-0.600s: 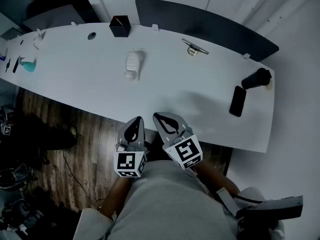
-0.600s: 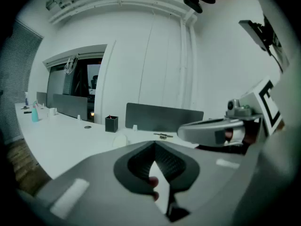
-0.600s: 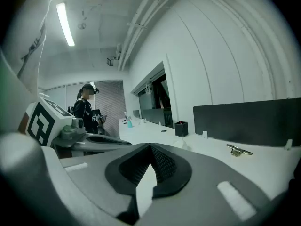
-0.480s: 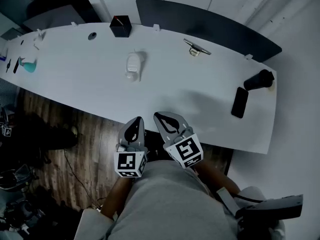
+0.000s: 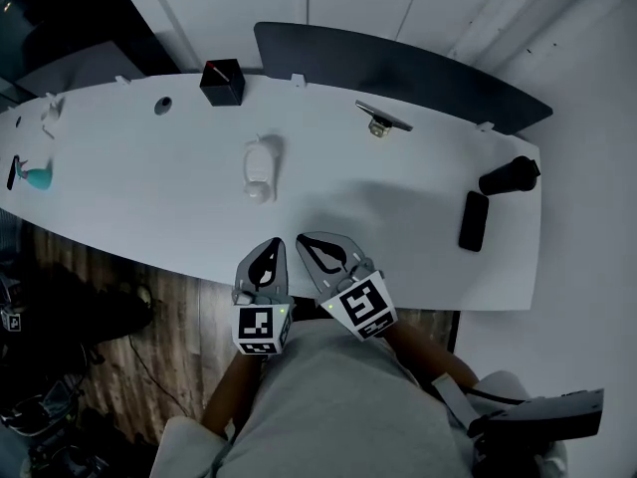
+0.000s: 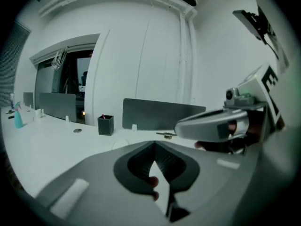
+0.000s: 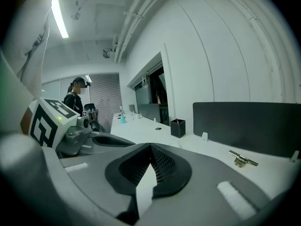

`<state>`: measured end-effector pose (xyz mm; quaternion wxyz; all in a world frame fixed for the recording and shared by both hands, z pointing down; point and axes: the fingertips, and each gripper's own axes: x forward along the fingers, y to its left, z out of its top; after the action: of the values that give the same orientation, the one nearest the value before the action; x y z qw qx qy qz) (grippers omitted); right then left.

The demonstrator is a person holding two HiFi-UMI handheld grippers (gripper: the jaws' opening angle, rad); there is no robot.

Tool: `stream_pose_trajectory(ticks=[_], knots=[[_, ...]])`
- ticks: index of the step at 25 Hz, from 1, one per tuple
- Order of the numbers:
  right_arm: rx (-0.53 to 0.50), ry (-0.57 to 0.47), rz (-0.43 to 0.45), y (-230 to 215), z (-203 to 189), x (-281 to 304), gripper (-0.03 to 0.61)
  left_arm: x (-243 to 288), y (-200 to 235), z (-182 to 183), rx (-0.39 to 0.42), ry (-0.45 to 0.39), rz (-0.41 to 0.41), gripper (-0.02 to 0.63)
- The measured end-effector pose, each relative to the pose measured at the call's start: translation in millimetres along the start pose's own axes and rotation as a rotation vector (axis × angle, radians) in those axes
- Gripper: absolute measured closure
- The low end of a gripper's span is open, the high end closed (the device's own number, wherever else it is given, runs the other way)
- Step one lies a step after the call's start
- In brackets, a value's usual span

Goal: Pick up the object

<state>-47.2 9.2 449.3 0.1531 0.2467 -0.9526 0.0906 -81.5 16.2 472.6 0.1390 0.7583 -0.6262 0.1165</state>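
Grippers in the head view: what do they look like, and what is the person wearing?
The left gripper and the right gripper are both light grey and rounded, with black ribbed pads in a teardrop-shaped recess. Each carries a white cube with black square markers. The person wears a grey top.

The head view looks steeply down from high up on the whole white worktop (image 5: 418, 227). The two gripper views sit low at its near edge, close behind the left claw (image 5: 265, 263) and right claw (image 5: 328, 254), facing across it. All three views show the black box (image 5: 222, 82) and the dark screen (image 5: 398, 63).
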Motion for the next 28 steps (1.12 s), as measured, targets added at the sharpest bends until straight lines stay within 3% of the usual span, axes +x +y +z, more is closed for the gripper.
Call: stream_pose_trajectory(ticks=[6,12,16,22,24,26,28], knots=[[-0.024,0.037,-0.036,-21.2,20.7,49.4,0.575,35.2,36.7,9.1,0.101,0.031,-0.078,0.611],[0.029,0.078,-0.072,-23.9,20.5,76.9,0.577,54.5,53.7,5.4,0.115,0.077,-0.187,0.611],[0.051,0.092,-0.085,-34.7,15.9,83.5,0.575,67.3,58.1,3.3,0.189,0.095,-0.193,0.611],[0.035,0.121,-0.025,-40.8,11.1,79.6,0.575,76.4,76.5,-21.5,0.471,0.270,-0.121,0.608],[0.035,0.126,-0.013,-47.4,12.2,79.0,0.575,81.1,78.2,-30.4,0.568,0.345,-0.146,0.485],[0.046,0.123,-0.004,-52.8,13.2,77.5,0.575,88.5,79.8,-42.2,0.668,0.419,-0.174,0.464],[0.052,0.121,0.003,-53.0,11.2,74.9,0.575,95.1,82.9,-59.5,0.789,0.499,-0.198,0.394]])
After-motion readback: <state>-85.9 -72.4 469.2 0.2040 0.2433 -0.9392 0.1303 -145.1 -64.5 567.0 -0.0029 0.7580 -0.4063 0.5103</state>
